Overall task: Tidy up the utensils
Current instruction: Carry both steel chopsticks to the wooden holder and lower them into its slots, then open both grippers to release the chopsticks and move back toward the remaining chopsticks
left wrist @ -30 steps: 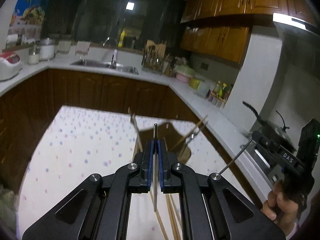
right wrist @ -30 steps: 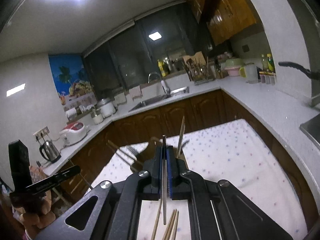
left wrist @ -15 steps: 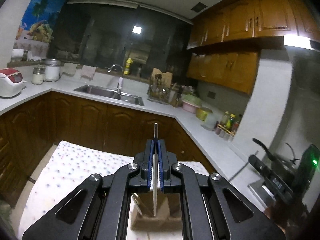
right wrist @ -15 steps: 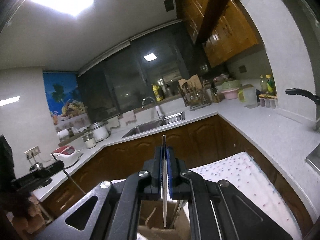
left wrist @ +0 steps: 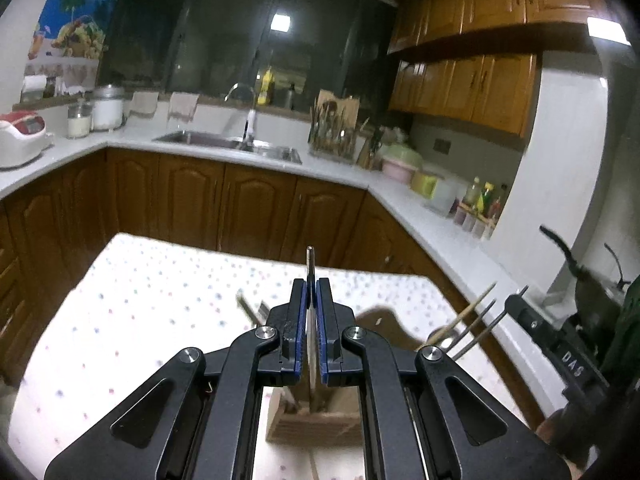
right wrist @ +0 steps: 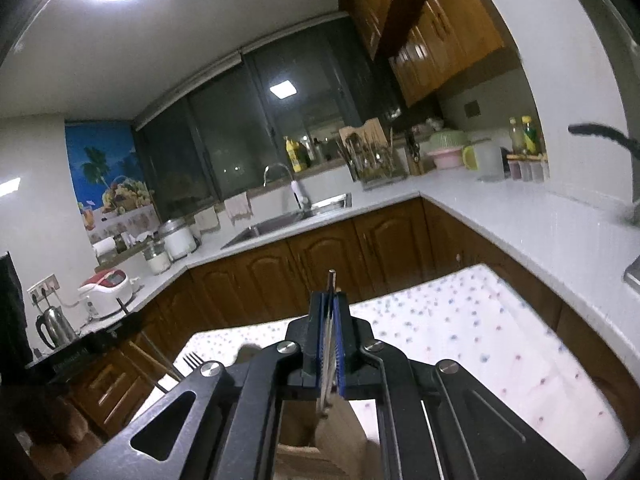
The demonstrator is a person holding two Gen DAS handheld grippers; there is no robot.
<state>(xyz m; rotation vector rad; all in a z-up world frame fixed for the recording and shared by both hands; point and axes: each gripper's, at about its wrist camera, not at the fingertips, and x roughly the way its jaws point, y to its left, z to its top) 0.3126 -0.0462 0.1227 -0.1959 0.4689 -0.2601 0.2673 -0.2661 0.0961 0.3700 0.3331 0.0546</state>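
The work looks partly done, judging by how things lie: a wooden utensil holder (left wrist: 316,416) stands on the dotted tablecloth (left wrist: 152,304) and already carries several pieces, since chopstick tips (left wrist: 472,312) fan out to its right and a fork (right wrist: 193,359) pokes its tines up at its left side in the right wrist view. What is left, as far as the frames show, is the pair of pieces in the tongs themselves. The left gripper (left wrist: 311,292) is clamped narrow on a thin metal utensil (left wrist: 310,258), its blue pads pressed against the flat shaft, which sticks out past the fingertips toward the far counter and runs back down between the fingers; which kind of utensil it is cannot be told from this edge-on view. The right gripper (right wrist: 330,300) is likewise pinched tight on a second slim metal rod (right wrist: 331,278), held the same way, tip forward and tail hanging below. Relative to the holder, both tongs sit above and just behind it: the holder's open top shows in the gap under each gripper's fingers, with the lower end of each held shaft pointing down near its rim. Whether either tail already reaches inside a compartment is hidden by the gripper bodies. My reading is that dropping these two in would come close to finishing, though any loose pieces lying nearer the camera cannot be ruled out.
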